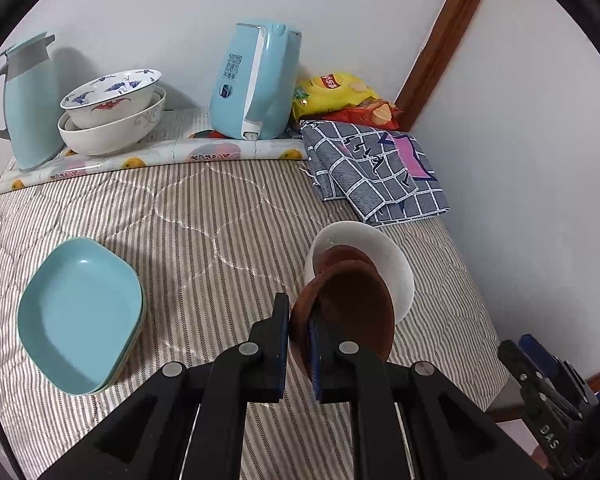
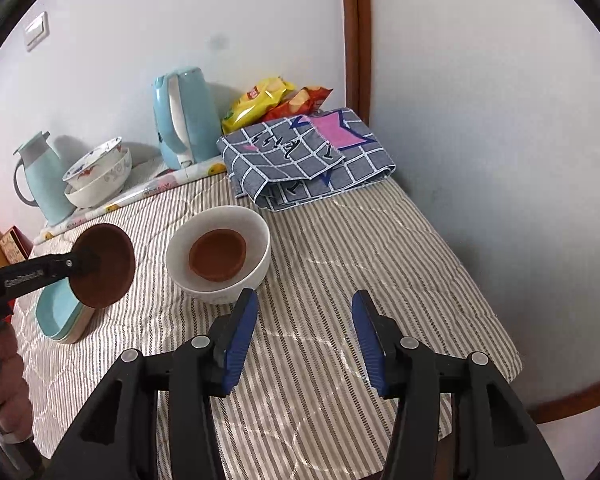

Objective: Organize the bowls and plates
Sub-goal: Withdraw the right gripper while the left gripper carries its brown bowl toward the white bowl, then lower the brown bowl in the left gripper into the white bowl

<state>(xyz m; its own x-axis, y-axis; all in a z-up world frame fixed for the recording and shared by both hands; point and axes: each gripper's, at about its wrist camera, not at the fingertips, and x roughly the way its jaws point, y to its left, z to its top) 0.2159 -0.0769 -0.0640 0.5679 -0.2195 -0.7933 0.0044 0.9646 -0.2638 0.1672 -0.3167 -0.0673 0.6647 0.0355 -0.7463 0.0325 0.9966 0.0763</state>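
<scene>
- A striped table (image 2: 340,240) is seen; places are given from the white bowl (image 2: 256,256) near its middle.
- Nested patterned bowls (image 1: 112,120) stand far behind it, beside a blue kettle (image 1: 256,80).
- Stacked blue dishes (image 1: 80,312) lie to its left.
- One brown saucer (image 2: 218,255) lies inside the white bowl.
- A second brown saucer (image 1: 352,308) is held above it, clamped in the left gripper (image 1: 300,324).
- The right gripper (image 2: 305,336), in front, is held apart and empty.

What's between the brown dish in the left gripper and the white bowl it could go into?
Nothing visible. The left gripper holds the brown dish in the air beside the white bowl, with only striped cloth between them. The bowl already holds another brown dish. The right gripper is open and empty.
</scene>
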